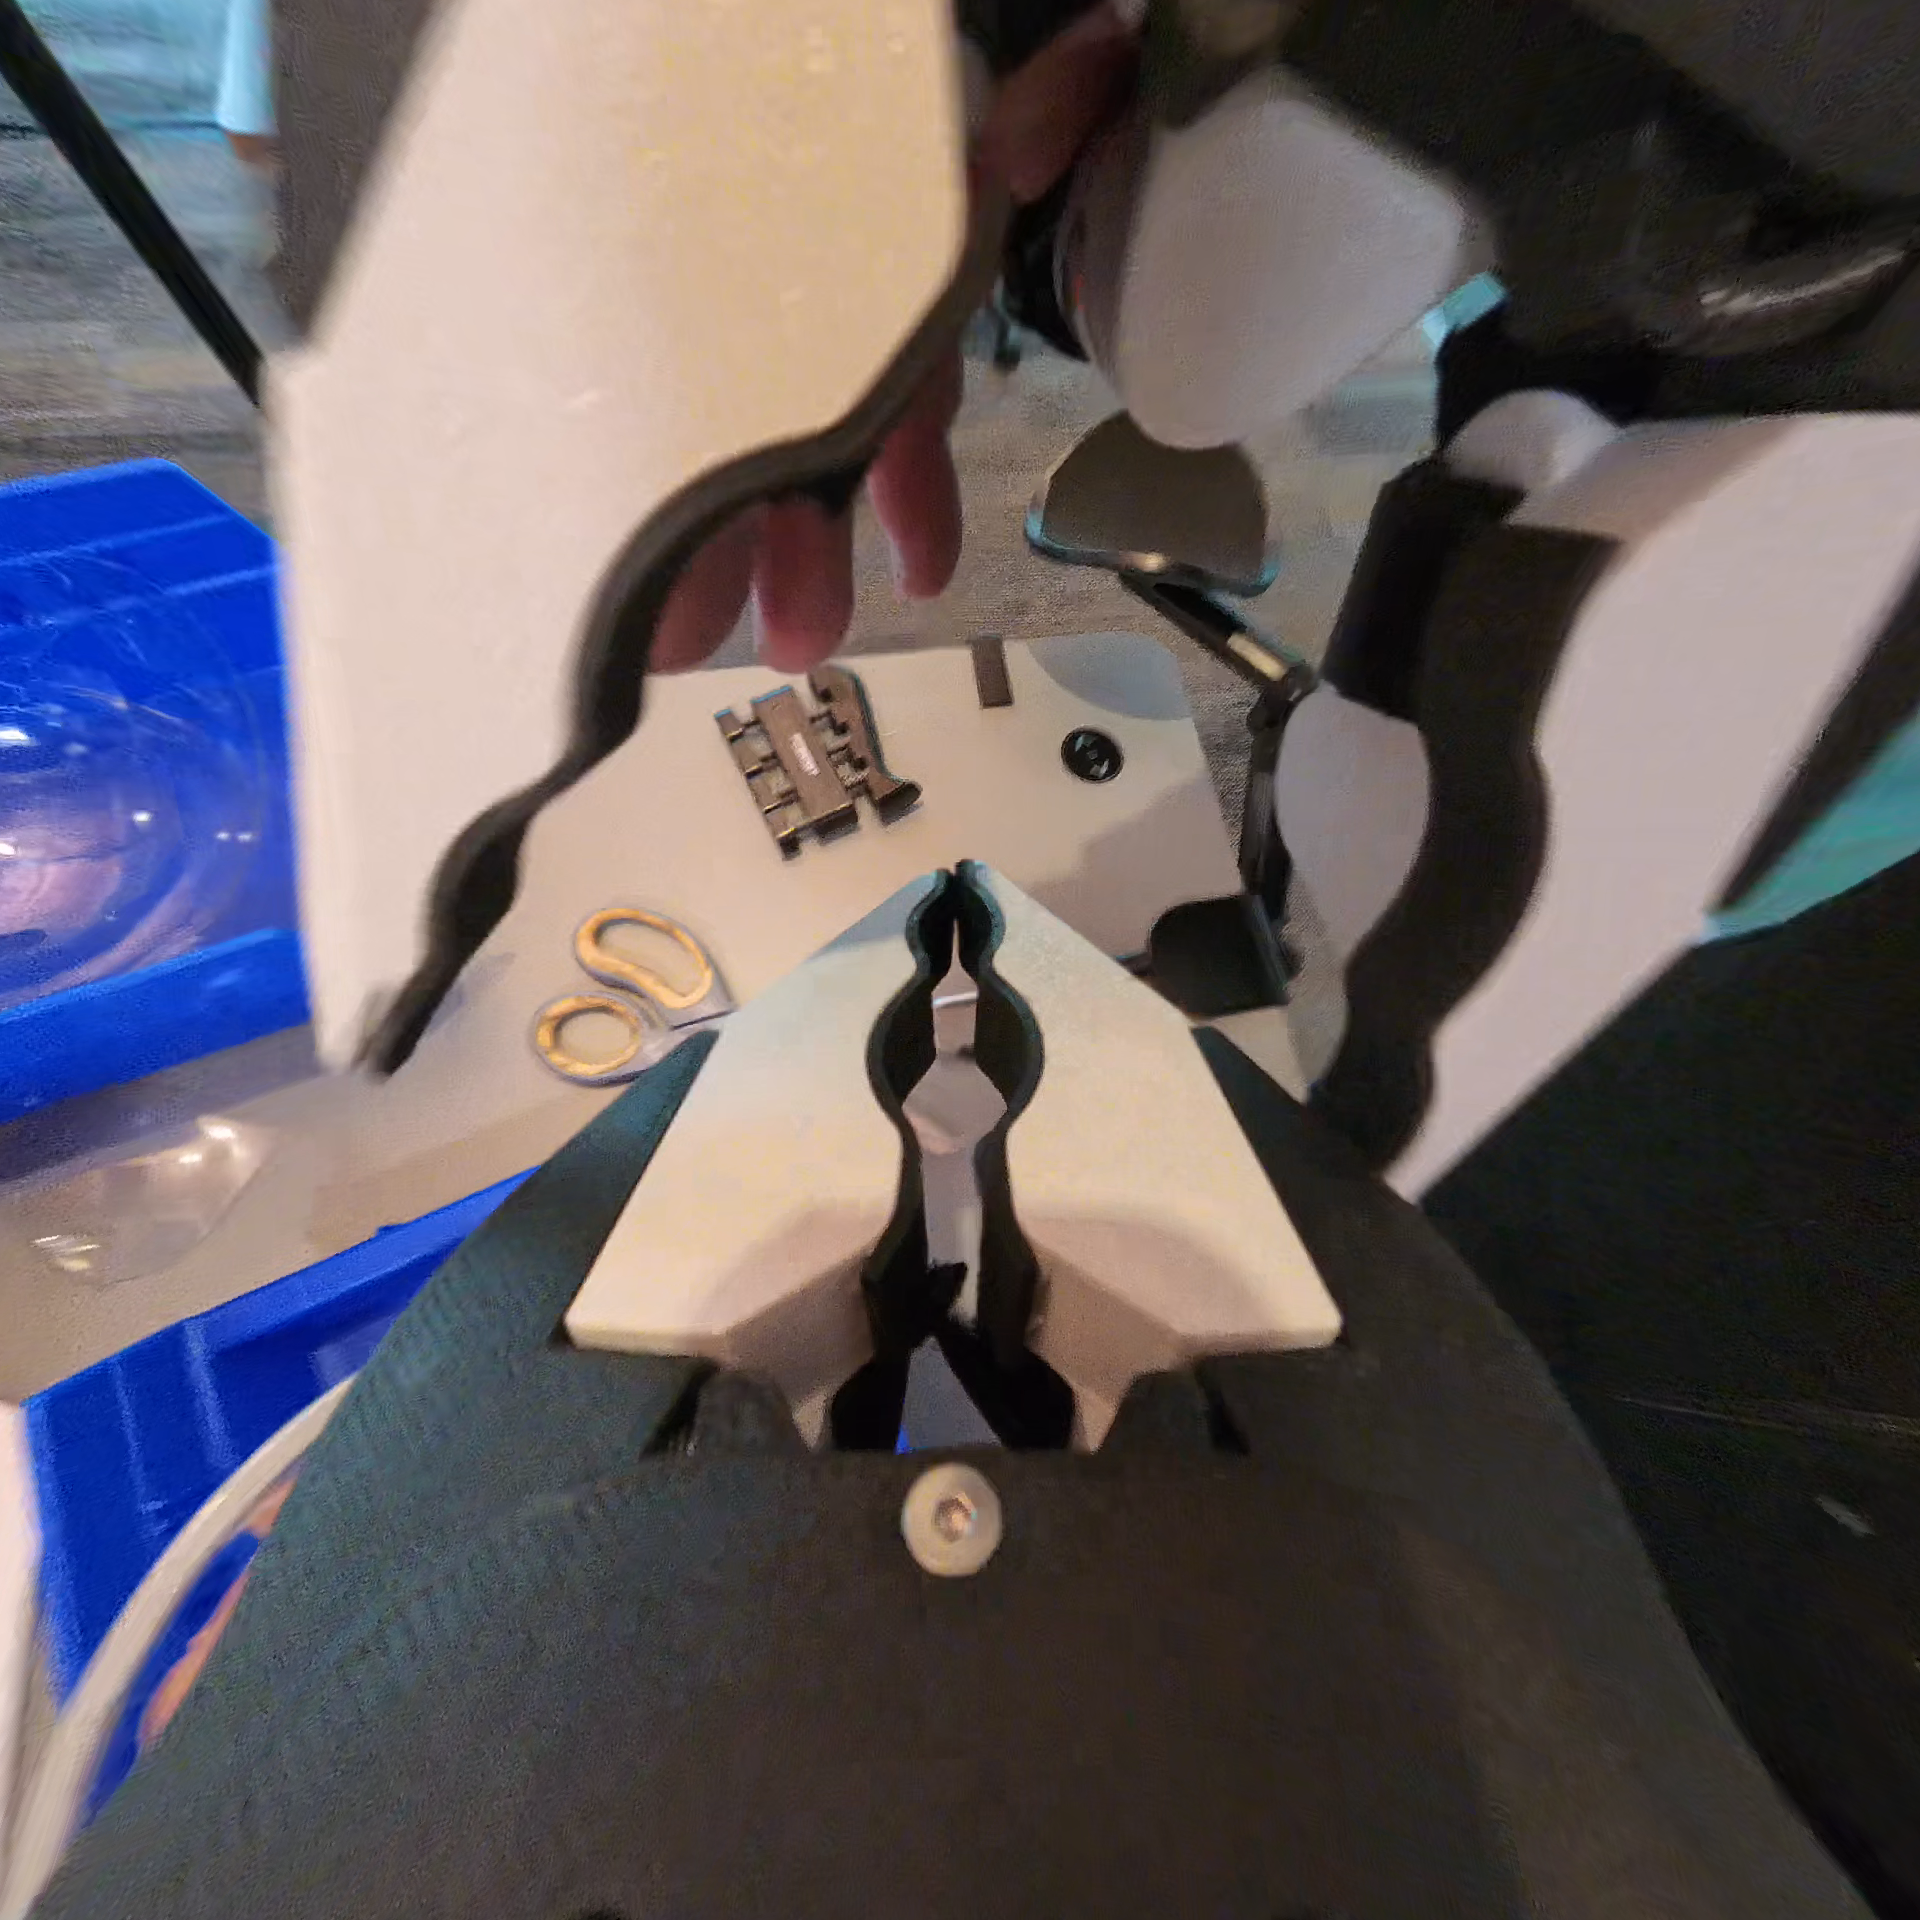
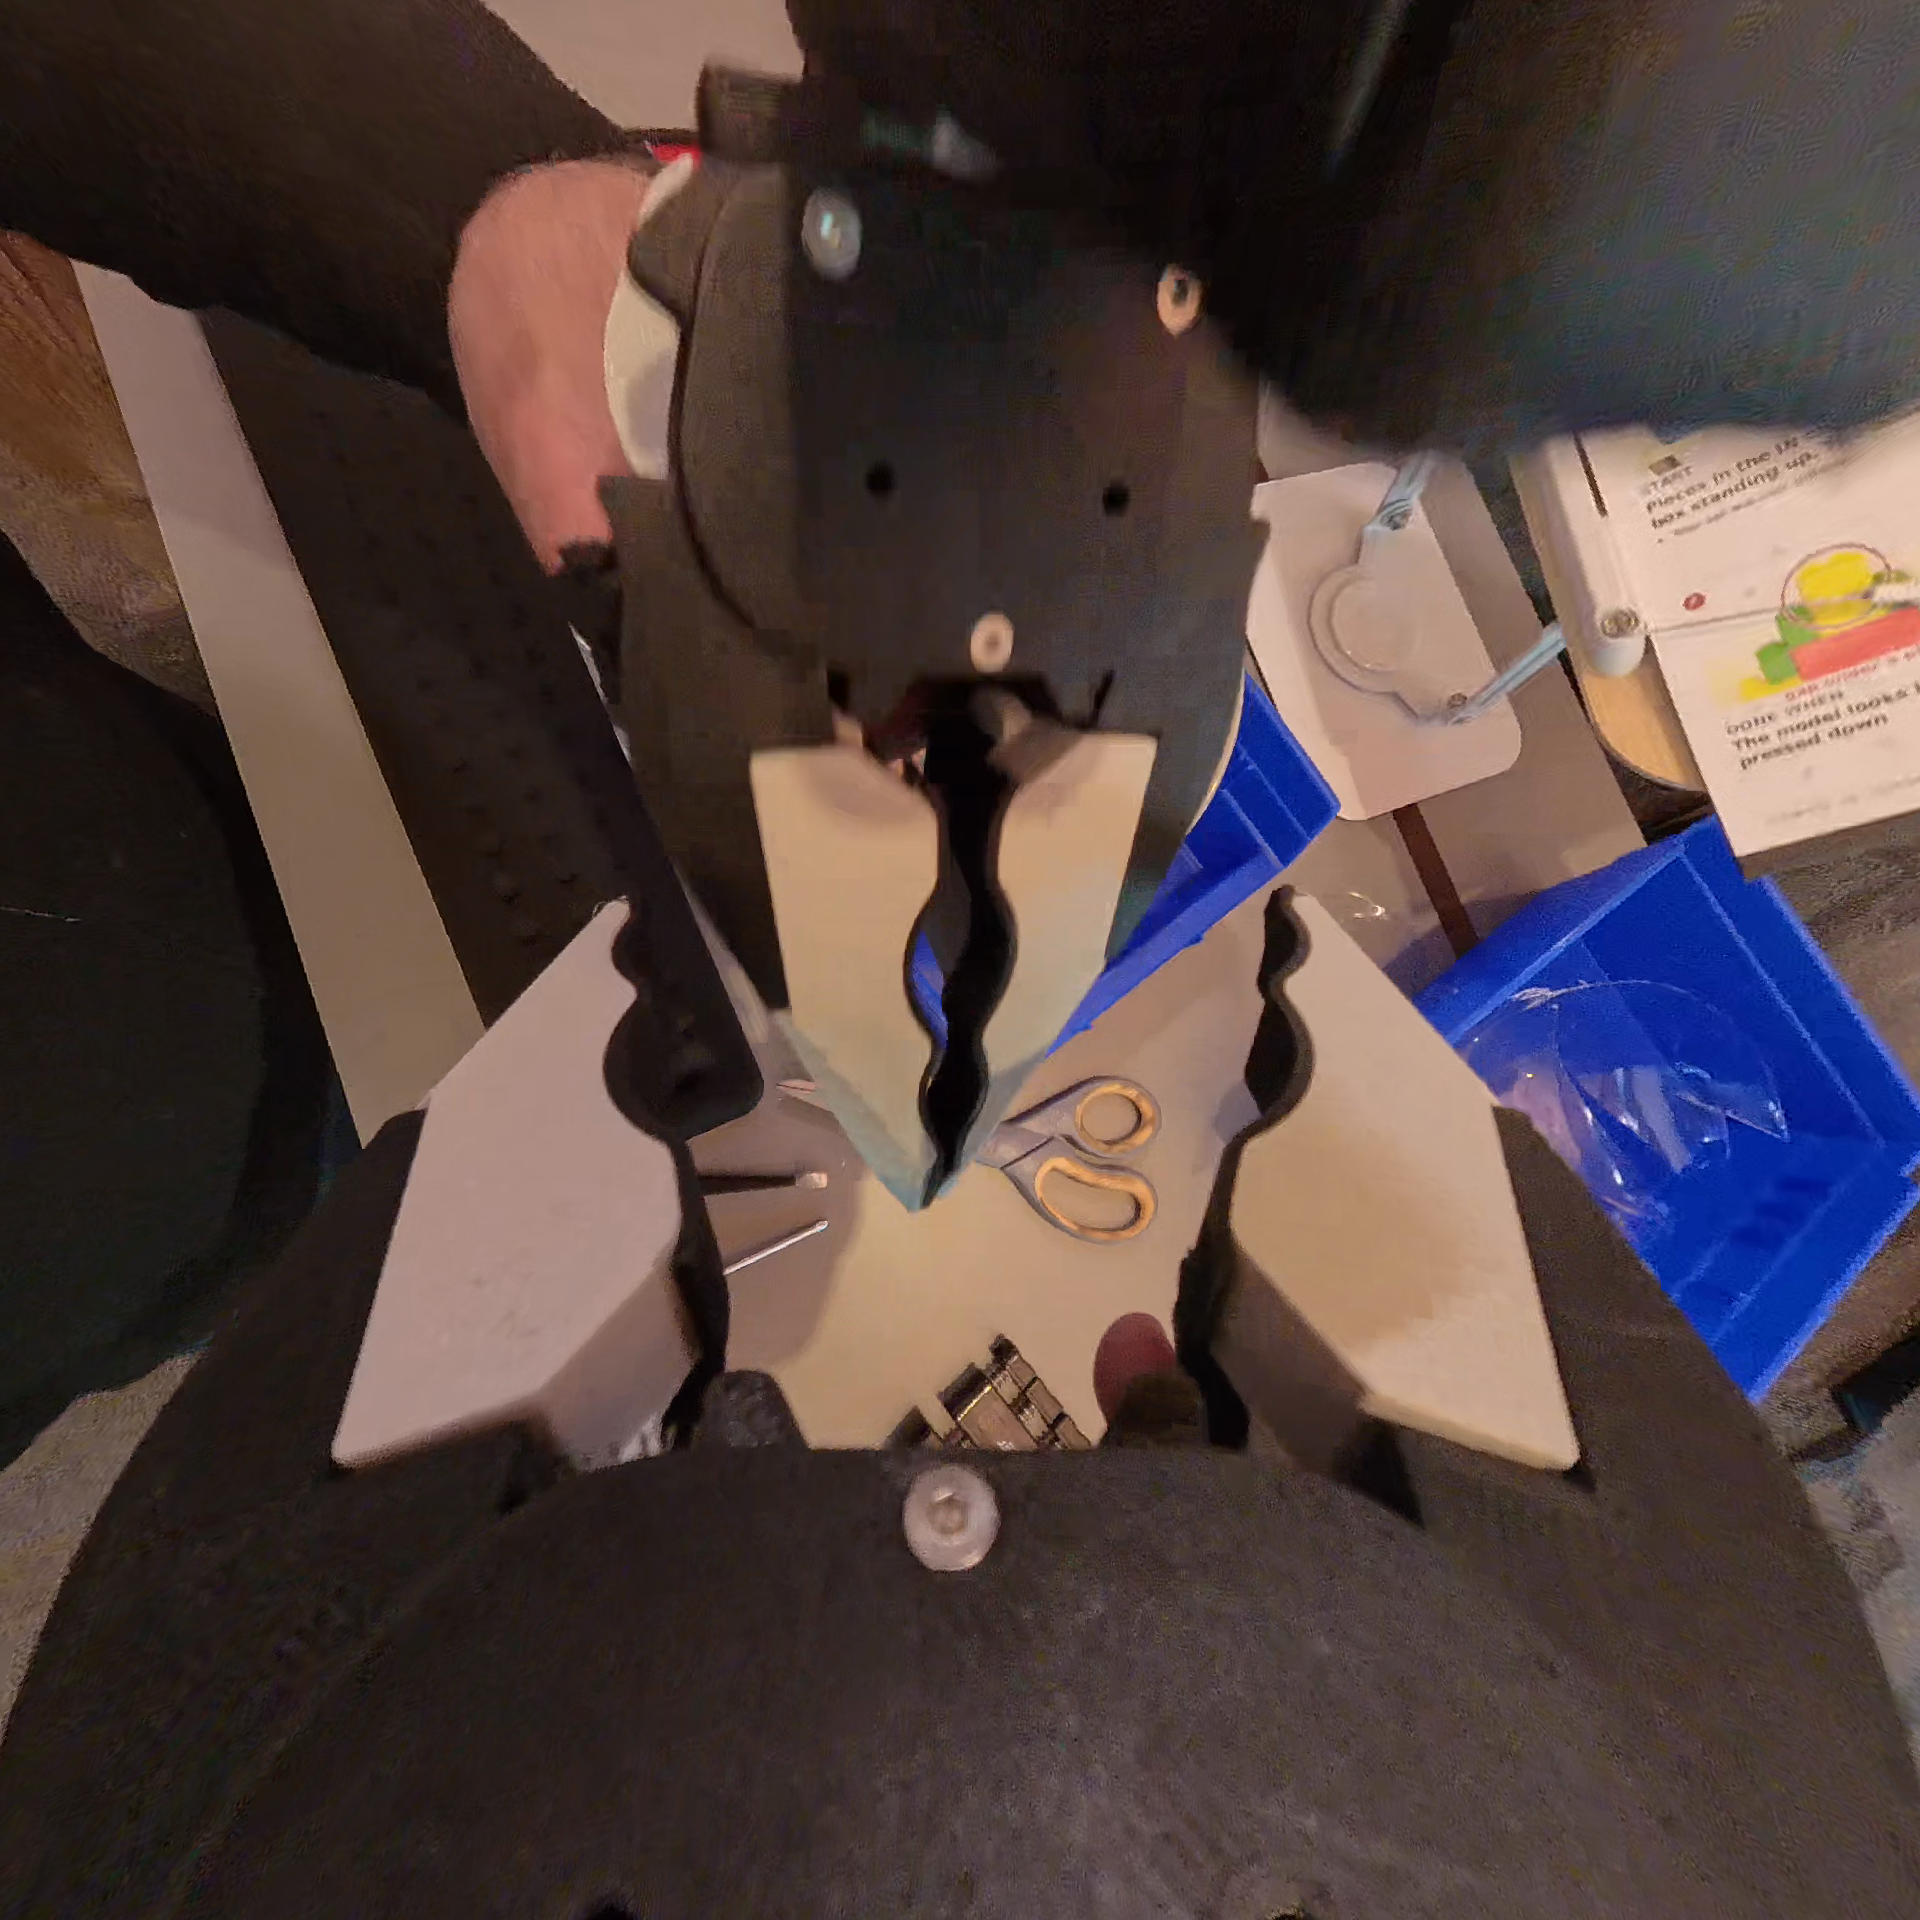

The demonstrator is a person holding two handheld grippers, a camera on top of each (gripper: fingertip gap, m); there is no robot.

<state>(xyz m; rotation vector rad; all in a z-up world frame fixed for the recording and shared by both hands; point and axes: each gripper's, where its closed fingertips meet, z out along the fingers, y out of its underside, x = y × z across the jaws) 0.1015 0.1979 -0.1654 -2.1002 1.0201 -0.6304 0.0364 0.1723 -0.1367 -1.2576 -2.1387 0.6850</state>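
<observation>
My left gripper [image 1: 957, 881] is shut with nothing seen between its tips. It hangs low over the white table [image 1: 1039, 800], right by the blades of gold-handled scissors [image 1: 623, 987]. In the right wrist view it [image 2: 940, 1179] points down beside the scissors [image 2: 1101, 1153]. My right gripper [image 2: 956, 914] is open and empty, and faces the left one from the other side. Its white fingers [image 1: 623, 416] frame the left wrist view. A black ribbed clip-like part [image 1: 821, 764] lies on the table beneath the right gripper [image 2: 997, 1403], with a person's fingertips [image 1: 831, 582] close above it.
Blue bins [image 2: 1683, 1122] holding clear plastic domes stand beside the table, also in the left wrist view [image 1: 125, 644]. Two thin metal pins [image 2: 774, 1210] lie left of the scissors. A printed sheet [image 2: 1787, 644] and a grey bracket plate [image 2: 1382, 644] are at the back. There is about 6 cm between the tips of the two grippers.
</observation>
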